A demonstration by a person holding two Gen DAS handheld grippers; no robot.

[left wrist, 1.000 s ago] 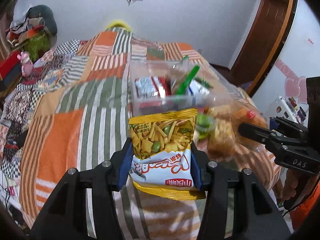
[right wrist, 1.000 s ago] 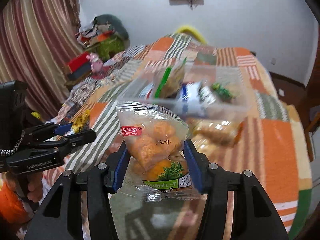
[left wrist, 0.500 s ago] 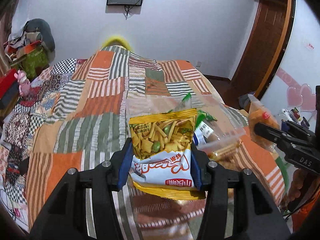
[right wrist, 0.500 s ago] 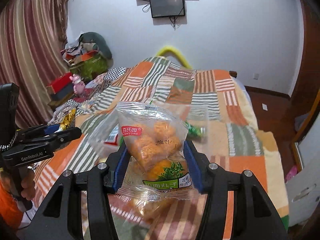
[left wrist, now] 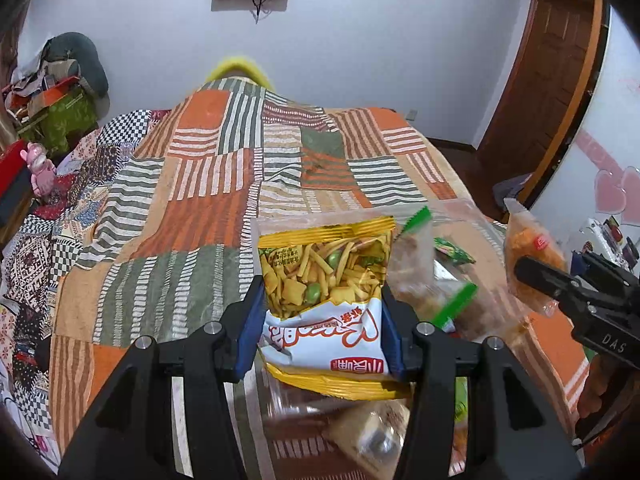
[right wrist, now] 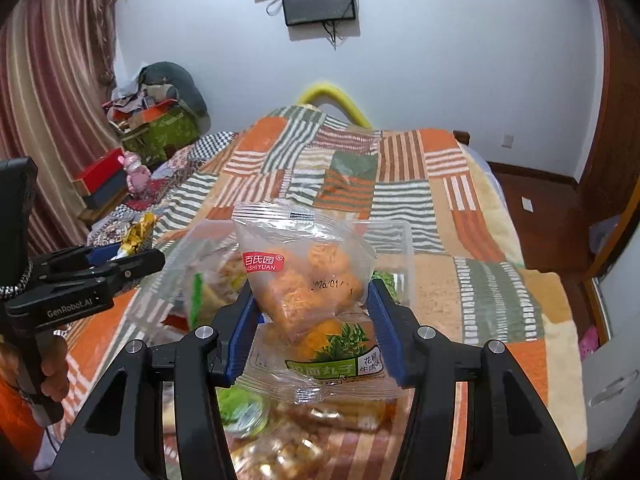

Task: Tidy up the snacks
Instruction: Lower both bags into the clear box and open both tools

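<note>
My left gripper (left wrist: 322, 320) is shut on a yellow snack-mix packet (left wrist: 324, 280) and holds it over the near side of a clear plastic box (left wrist: 460, 216). My right gripper (right wrist: 312, 316) is shut on a clear bag of orange snack balls (right wrist: 308, 276), held over the same clear box (right wrist: 404, 248). The box holds several packets with green tabs (left wrist: 452, 248). Each gripper shows in the other view: the right one (left wrist: 536, 276) with its orange bag at right, the left one (right wrist: 132, 258) with the yellow packet edge at left.
The box sits on a patchwork bedspread (left wrist: 224, 184) of orange and green stripes. More loose packets lie blurred below the grippers (right wrist: 280, 440). A pink toy (left wrist: 38, 164) and clutter lie at the left. A wooden door (left wrist: 548, 64) stands at right.
Both views tilted up and then came down closer over the clear box. Both packets stayed clamped in the jaws.
</note>
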